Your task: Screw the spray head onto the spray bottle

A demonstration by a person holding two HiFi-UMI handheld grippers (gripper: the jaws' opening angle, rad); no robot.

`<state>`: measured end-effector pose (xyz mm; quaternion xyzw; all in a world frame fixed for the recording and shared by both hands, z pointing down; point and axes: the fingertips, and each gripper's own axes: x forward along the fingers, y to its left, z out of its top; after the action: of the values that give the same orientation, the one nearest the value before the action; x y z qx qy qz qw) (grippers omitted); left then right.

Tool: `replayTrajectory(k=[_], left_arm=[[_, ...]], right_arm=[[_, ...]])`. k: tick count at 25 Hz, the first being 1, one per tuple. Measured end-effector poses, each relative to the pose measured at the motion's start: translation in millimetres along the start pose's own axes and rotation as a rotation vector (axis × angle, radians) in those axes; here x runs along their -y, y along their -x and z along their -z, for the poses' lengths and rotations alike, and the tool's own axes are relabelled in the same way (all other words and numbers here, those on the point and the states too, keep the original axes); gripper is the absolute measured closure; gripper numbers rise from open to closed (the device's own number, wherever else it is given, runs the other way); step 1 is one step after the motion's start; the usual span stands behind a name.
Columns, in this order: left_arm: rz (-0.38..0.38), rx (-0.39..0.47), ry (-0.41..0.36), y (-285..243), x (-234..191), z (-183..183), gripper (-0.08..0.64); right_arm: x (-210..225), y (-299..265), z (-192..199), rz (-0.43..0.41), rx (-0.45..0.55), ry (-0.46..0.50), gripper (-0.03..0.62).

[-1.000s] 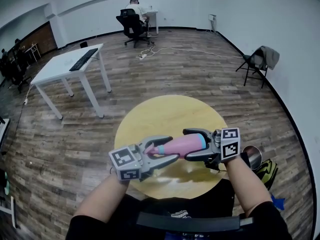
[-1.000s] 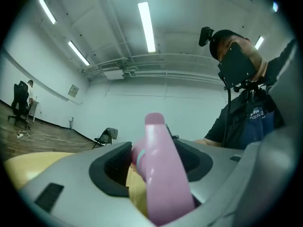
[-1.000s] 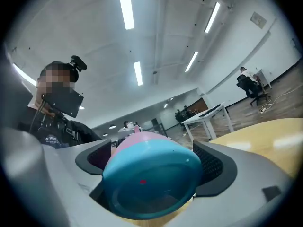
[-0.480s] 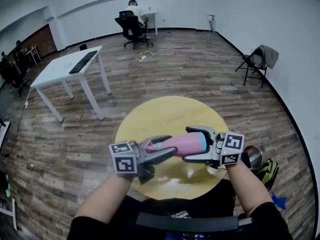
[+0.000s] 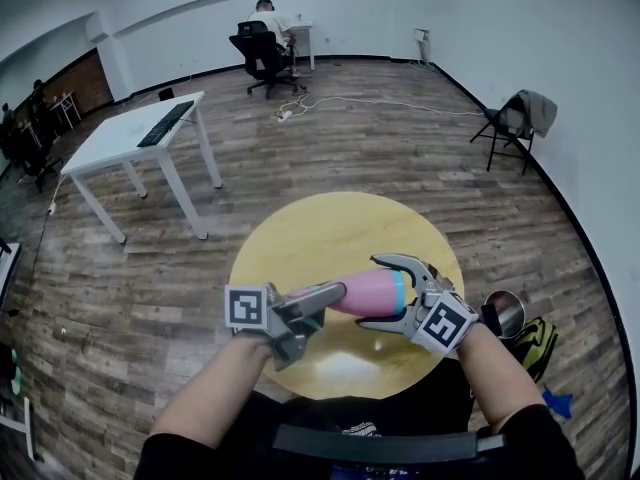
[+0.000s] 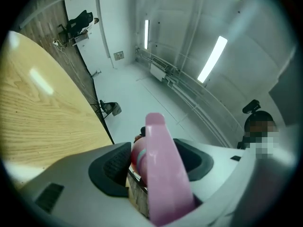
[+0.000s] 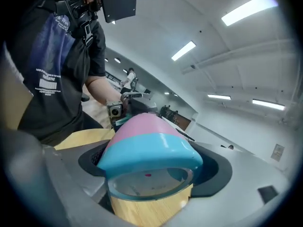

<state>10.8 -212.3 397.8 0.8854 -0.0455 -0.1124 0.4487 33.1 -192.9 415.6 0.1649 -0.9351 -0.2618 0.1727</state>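
Item: spray bottle (image 5: 362,294), pink body with a blue band near its clear base, lying roughly level in the air above the round yellow table (image 5: 330,223), between your two grippers and not touching the tabletop. Fitting: pink spray head (image 5: 308,293), at the bottle's neck end on your left side and meeting the neck; how far it is threaded on cannot be told. Your left gripper (image 5: 322,304): jaws clamped on the spray head, which in the left gripper view runs as a long pink piece (image 6: 163,174) straight up between the dark pads (image 6: 110,167), with the bottle's shoulder just beyond it. Your right gripper (image 5: 374,290): jaws wide and gripping the bottle's base end, one jaw over it and one under; in the right gripper view the blue-banded base (image 7: 147,148) fills the space between the pads, its clear bottom facing the camera. Surroundings: wood-plank floor (image 5: 400,148); white desk (image 5: 135,133) carrying a keyboard (image 5: 165,118), well apart from the table to your left; a person seated at a far desk on an office chair (image 5: 262,43); a folding chair (image 5: 515,123) draped with a garment by the right wall.
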Motion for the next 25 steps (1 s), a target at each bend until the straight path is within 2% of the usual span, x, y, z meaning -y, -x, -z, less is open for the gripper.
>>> replayTrajectory(k=[1, 3, 6, 8, 10, 11, 13, 15, 17, 19, 22, 24, 25], left_arm=[[-0.002, 0.003, -0.015, -1, 2, 0, 0.245], [-0.003, 0.003, -0.102, -2, 9, 0, 0.245], [0.022, 0.014, -0.330, 0, 29, -3, 0.246], [0.034, 0.002, -0.506, -1, 43, -2, 0.245], [0.036, -0.039, -0.668, -3, 53, 6, 0.245], [0.041, -0.052, -0.725, -3, 56, 11, 0.246], [0.053, -0.049, -0.768, -2, 60, 13, 0.247], [0.057, -0.041, -0.745, -2, 58, 13, 0.247], [0.060, -0.045, -0.640, -1, 52, 11, 0.245], [0.067, -0.044, -0.457, 1, 41, 7, 0.245], [0.060, -0.032, -0.191, 2, 22, 3, 0.245], [0.034, -0.032, -0.086, 2, 10, 4, 0.245], [0.023, -0.033, -0.059, 3, 6, 4, 0.245]], right_arm=[[1, 0, -2, -0.004, 0.033, -0.044, 0.103], [6, 1, -8, -0.033, 0.106, -0.228, 0.101], [18, 1, -11, -0.123, 0.194, -0.583, 0.086], [21, 3, -15, -0.196, 0.258, -0.764, 0.057], [18, 7, -24, -0.275, 0.332, -0.870, 0.054], [16, 9, -30, -0.313, 0.366, -0.892, 0.054], [14, 12, -38, -0.355, 0.403, -0.899, 0.055], [13, 11, -39, -0.354, 0.387, -0.876, 0.061], [6, 9, -36, -0.317, 0.331, -0.778, 0.071], [-2, 5, -29, -0.248, 0.224, -0.572, 0.078], [-12, -1, -5, -0.152, 0.011, -0.188, 0.087], [-15, -4, 8, -0.096, -0.057, 0.010, 0.092], [-16, -5, 11, -0.079, -0.064, 0.057, 0.092]])
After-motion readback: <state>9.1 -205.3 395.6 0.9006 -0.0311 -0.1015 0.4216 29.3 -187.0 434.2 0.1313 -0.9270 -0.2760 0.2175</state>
